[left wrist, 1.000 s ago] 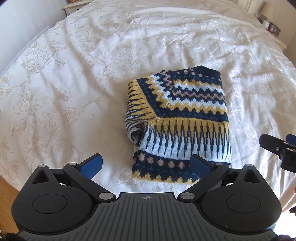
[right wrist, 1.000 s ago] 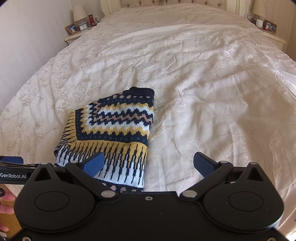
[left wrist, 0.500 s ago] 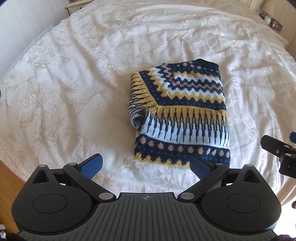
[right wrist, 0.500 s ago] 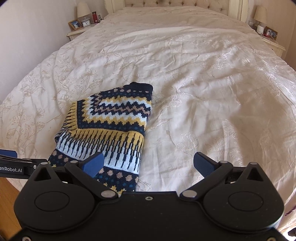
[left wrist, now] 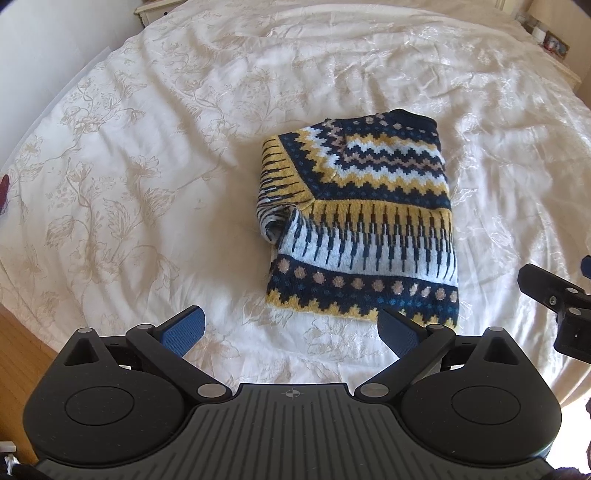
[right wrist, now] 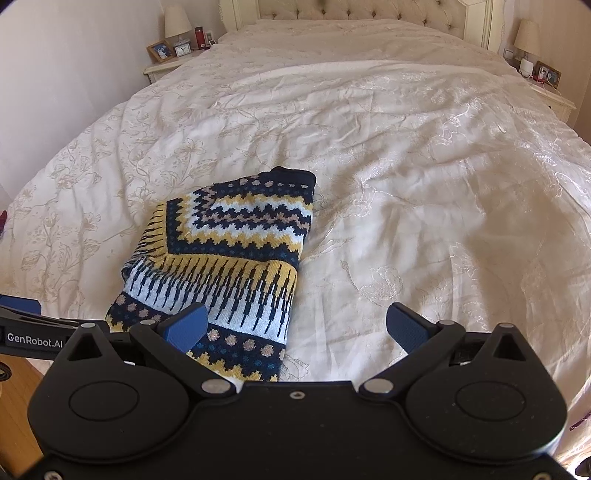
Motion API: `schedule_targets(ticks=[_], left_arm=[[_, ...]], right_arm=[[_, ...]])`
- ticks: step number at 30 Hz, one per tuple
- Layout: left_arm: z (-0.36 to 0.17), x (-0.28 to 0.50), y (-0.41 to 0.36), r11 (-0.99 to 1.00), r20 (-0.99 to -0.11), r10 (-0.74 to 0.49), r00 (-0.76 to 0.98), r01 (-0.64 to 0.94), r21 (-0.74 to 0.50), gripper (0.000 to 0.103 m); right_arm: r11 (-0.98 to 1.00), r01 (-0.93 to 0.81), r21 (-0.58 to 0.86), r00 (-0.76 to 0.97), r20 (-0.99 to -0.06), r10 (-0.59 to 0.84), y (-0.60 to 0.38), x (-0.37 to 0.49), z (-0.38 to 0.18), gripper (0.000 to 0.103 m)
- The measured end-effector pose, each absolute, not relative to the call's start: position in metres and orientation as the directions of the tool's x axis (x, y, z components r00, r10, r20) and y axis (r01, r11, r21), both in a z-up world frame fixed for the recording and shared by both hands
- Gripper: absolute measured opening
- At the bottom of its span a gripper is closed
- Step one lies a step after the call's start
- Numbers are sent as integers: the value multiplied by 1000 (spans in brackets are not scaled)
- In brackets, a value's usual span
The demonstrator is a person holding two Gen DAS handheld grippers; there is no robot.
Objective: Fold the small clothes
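Observation:
A small knitted sweater (left wrist: 364,221) in navy, yellow, white and tan zigzags lies folded into a compact rectangle on the cream bedspread (left wrist: 147,166). The same sweater (right wrist: 225,266) shows at lower left in the right wrist view. My left gripper (left wrist: 291,328) hovers open just short of the sweater's near hem, holding nothing. My right gripper (right wrist: 295,326) is open too, above the hem's right corner and bare bedspread (right wrist: 424,184). Part of the right gripper (left wrist: 554,295) shows at the left view's right edge.
The bed's near edge and a wooden floor (left wrist: 18,339) lie at lower left. Nightstands with lamps and photo frames stand on the left (right wrist: 173,51) and right (right wrist: 543,74) of the tufted headboard (right wrist: 362,11). A dark red item (left wrist: 3,188) peeks in at the far left.
Both grippers have pulled back toward the near bed edge and away from the folded sweater, which lies still. Their jaws stayed open throughout.

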State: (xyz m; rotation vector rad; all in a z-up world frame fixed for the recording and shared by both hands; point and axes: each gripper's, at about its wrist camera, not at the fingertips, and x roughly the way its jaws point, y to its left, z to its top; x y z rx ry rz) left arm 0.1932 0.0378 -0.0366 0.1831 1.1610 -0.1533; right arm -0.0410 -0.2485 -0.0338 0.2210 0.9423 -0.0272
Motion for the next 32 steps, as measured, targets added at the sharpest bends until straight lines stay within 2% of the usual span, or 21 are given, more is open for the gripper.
schedule_targets(ticks=[32], left_arm=[[-36, 189, 34, 973, -919, -21, 395, 220, 72, 100]], right_arm=[[977, 127, 174, 580, -812, 69, -247, -43, -36, 102]])
